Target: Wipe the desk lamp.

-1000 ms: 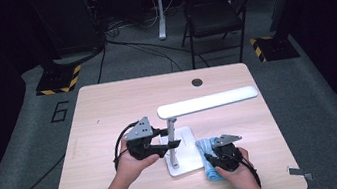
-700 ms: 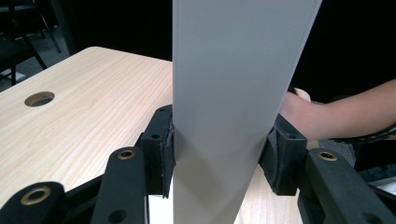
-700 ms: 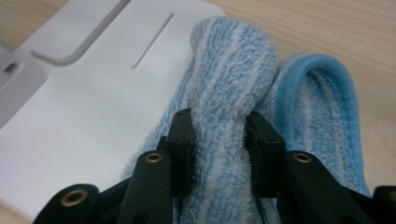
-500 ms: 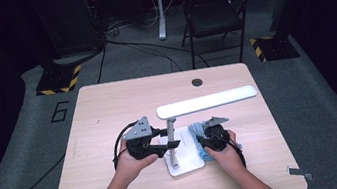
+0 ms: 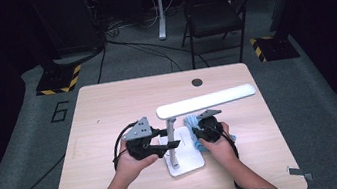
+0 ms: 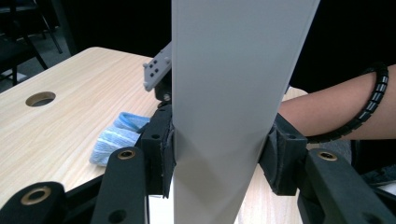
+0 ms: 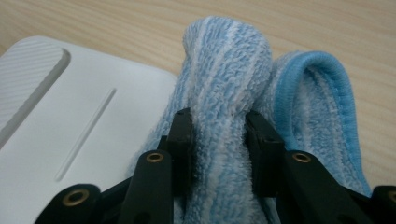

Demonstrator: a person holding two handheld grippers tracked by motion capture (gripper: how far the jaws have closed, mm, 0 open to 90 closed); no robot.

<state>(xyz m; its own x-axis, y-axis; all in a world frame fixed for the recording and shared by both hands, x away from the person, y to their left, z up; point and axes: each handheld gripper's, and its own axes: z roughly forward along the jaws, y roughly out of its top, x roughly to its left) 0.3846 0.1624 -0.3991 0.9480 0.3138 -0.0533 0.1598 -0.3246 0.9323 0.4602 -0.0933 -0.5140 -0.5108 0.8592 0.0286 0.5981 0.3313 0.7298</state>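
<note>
The tabletop [image 5: 108, 113] is light wood, with a round cable hole [image 5: 197, 82] near its far edge. On it, toward my side, stands the white desk lamp [image 5: 205, 101]: a flat rectangular base [image 5: 188, 154], an upright post [image 5: 171, 142] and a long horizontal head above them. My left gripper [image 5: 166, 146] approaches the post from the left side; in the left gripper view the two black jaws press against opposite faces of the post [image 6: 224, 93], so this gripper is closed on it low down, above the base. My right gripper [image 5: 197, 133] sits just to the right of the base. In the right gripper view its jaws pinch a bunched fold of the blue striped cloth [image 7: 229, 74], and the cloth lies against the edge of the base [image 7: 70, 121], with a looped blue hem to the right of the jaws. In the high view the cloth [image 5: 192, 121] rests on the tabletop between the post and my right hand [image 5: 219, 145].
</note>
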